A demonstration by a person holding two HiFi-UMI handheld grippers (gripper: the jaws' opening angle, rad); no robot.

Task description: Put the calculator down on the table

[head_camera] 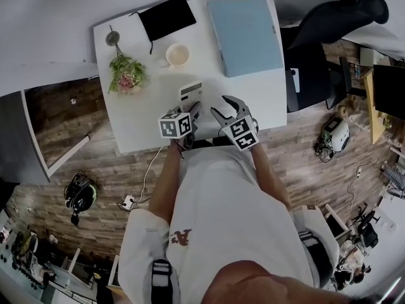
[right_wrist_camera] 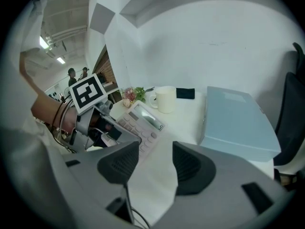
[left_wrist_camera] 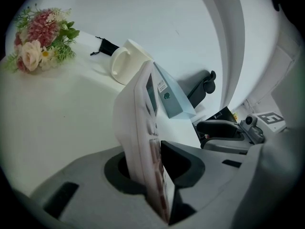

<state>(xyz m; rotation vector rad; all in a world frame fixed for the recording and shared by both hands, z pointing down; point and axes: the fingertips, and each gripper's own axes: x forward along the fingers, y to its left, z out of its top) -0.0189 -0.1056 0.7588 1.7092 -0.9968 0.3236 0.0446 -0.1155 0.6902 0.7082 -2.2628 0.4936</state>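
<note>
Right gripper (right_wrist_camera: 156, 163): I saw its jaws wide apart, nothing between them, on my side of the mug (head_camera: 178, 55).
Left gripper (left_wrist_camera: 155, 163): jaws narrow, pinching the calculator's near end.
Calculator (right_wrist_camera: 143, 123): over the table (head_camera: 142, 116), just short of the mug; contact with the table unclear to me.
Flowers (head_camera: 128, 75): left of the mug.
Blue box (head_camera: 245, 33): right of the mug.
Black pouch (head_camera: 166, 17): beyond the mug.

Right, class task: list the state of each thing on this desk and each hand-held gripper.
White desk calculator: clamped in left hand-held gripper, tilted.
Right hand-held gripper: open, empty.
Cream ceramic mug: upright.
Pale blue flat box: closed, lying flat.
Black fabric pouch: lying flat.
</note>
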